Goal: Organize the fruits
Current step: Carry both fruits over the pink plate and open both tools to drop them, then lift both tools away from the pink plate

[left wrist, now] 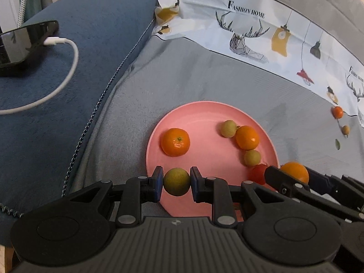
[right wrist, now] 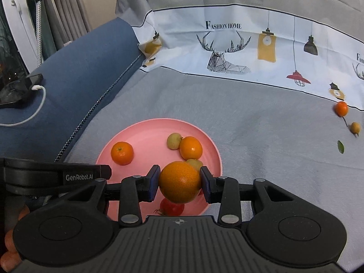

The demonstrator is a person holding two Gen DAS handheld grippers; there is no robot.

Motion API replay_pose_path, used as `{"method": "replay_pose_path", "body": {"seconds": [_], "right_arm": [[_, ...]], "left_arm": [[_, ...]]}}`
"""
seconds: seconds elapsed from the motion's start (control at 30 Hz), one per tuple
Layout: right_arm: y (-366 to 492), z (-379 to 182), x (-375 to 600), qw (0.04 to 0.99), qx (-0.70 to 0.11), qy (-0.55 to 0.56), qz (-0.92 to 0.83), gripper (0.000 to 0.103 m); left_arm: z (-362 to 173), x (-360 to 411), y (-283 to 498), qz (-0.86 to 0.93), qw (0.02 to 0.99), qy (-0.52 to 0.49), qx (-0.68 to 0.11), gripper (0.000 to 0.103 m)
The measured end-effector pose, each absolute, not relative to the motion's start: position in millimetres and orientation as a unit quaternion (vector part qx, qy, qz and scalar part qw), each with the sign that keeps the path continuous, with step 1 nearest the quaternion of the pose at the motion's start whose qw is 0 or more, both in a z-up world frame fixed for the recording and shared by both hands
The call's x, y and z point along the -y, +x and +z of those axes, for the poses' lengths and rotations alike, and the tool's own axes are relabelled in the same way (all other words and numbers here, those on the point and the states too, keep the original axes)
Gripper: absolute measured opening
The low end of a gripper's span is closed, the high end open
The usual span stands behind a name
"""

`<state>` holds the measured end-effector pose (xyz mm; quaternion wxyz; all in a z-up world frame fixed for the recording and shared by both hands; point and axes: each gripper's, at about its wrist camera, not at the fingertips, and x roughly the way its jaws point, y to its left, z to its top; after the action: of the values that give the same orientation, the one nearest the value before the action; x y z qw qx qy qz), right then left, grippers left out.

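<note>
So the pink plate (left wrist: 211, 111) sat on a grey cloth (left wrist: 182, 72), and pretty much everything was happening over its near edge. The left gripper (left wrist: 177, 182) had its blue pads pinched onto a small green fruit (left wrist: 176, 181), held right above the plate's near rim. The right gripper (right wrist: 179, 182) was clamped around a big orange (right wrist: 179, 182), also over the near side of the plate, a bit toward the plate's right; in the left camera you could see that same orange just past the plate's right edge between the dark fingers. Already on the plate: a mandarin (left wrist: 175, 142) on the plate's left half with its stem dimple facing up, a second mandarin (left wrist: 247, 137) on the right half, a pale green fruit (left wrist: 228, 128) touching that one on the far side, and another green fruit (left wrist: 252, 157) just on its near side. A red fruit (right wrist: 172, 207) lay at the plate's near-right rim, mostly hidden under the right gripper, so I couldn't tell exactly what it was. Well off to the right of the plate, on the cloth, sat a small orange fruit (right wrist: 341, 108), a smaller yellowish one (right wrist: 355, 127) and a green leaf (right wrist: 340, 147). Far left of the plate, on the blue cushion (left wrist: 91, 45), a phone (left wrist: 25, 43) lay with a white cable (left wrist: 68, 72) plugged in.
</note>
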<state>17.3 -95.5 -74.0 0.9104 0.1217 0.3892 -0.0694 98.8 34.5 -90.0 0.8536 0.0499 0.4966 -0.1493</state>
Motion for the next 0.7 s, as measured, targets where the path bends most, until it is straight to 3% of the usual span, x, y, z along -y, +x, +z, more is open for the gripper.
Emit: {"method": "replay_pose_path", "body": {"seconds": [0.07,0.13,0.2,0.23,0.3,0.33,0.47,0.7], "right_arm": [[23,-77,97,0.909,-0.392,0.125,-0.068,0.04],[29,-79,100,0.906,-0.397,0.137,-0.061,0.04],[35,-79,105,0.901,-0.4,0.159,-0.057,0.041],[36,-78,108,0.9,-0.398,0.167,-0.059,0.044],[36,-73,117,0.901,-0.387,0.186,-0.068,0.06],[34,-70,119,0.901,-0.383,0.189,-0.073,0.068],[19,-59,120,0.906,-0.378,0.178,-0.07,0.079],[-36,-48,98,0.899,-0.41,0.143,-0.064,0.087]], "left_arm": [[-93,-34,102,-0.15,0.853,0.051,-0.498,0.03],[-93,-37,103,-0.158,0.852,0.042,-0.497,0.05],[-90,-38,101,-0.137,0.862,0.043,-0.485,0.078],[-88,-41,100,-0.125,0.869,0.046,-0.477,0.085],[-83,-47,99,-0.114,0.877,0.042,-0.465,0.1],[-79,-51,98,-0.112,0.879,0.036,-0.462,0.102],[-67,-60,86,-0.115,0.88,0.033,-0.46,0.103],[-55,-72,35,-0.119,0.874,0.056,-0.468,0.103]]}}
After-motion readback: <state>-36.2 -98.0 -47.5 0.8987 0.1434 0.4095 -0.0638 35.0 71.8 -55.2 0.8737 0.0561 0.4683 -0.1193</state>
